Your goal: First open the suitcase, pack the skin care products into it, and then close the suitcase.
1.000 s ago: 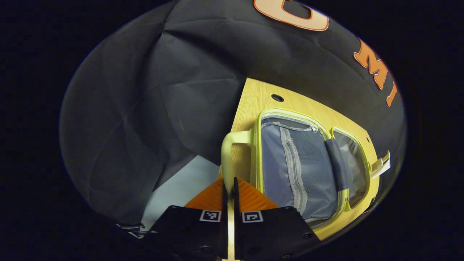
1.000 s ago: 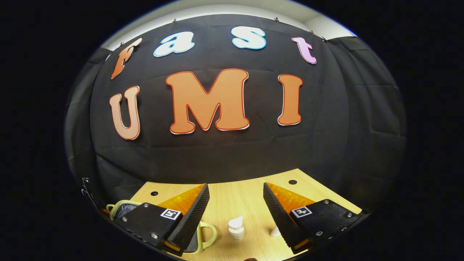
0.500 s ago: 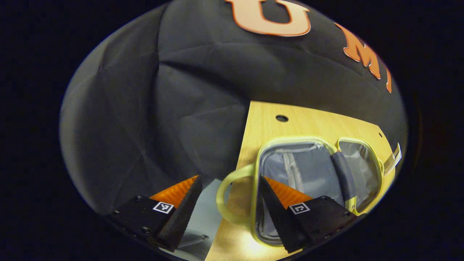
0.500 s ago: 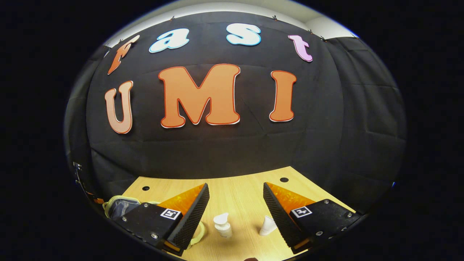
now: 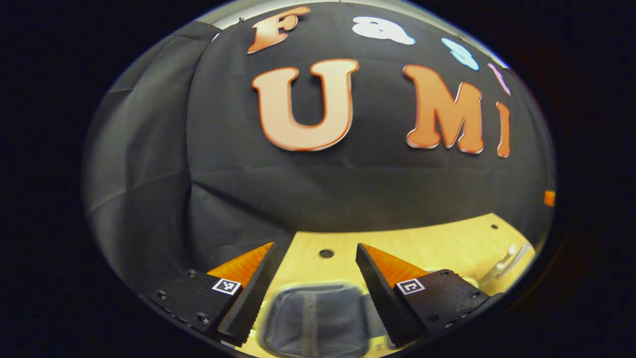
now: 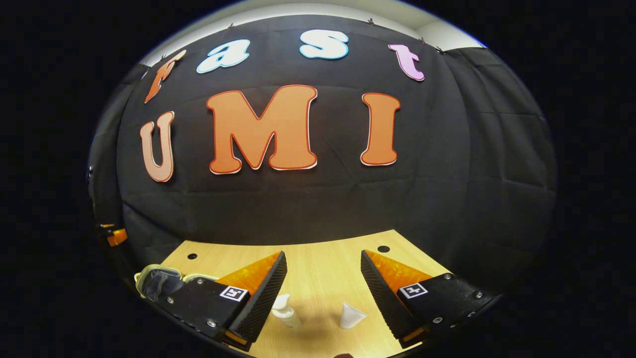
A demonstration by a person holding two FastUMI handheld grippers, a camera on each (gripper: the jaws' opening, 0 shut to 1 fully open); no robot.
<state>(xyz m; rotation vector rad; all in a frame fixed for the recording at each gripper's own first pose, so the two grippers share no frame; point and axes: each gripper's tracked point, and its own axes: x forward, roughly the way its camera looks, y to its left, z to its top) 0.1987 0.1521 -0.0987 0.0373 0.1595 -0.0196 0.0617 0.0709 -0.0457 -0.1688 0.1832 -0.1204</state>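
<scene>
Left gripper is hovering, jaws spread, gripping nothing, above the open pale-yellow suitcase with grey lining on the light wooden table. Right gripper is hanging wide open over the white pump bottle and white tube, both lying between its fingers.

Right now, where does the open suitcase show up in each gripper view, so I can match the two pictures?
Left gripper view: the suitcase sits at the bottom centre, its grey lining between the open left tool fingers.
Right gripper view: the suitcase lies at the lower left edge, partly behind the right tool.
Shared landmark: the wooden table with small round holes.
</scene>
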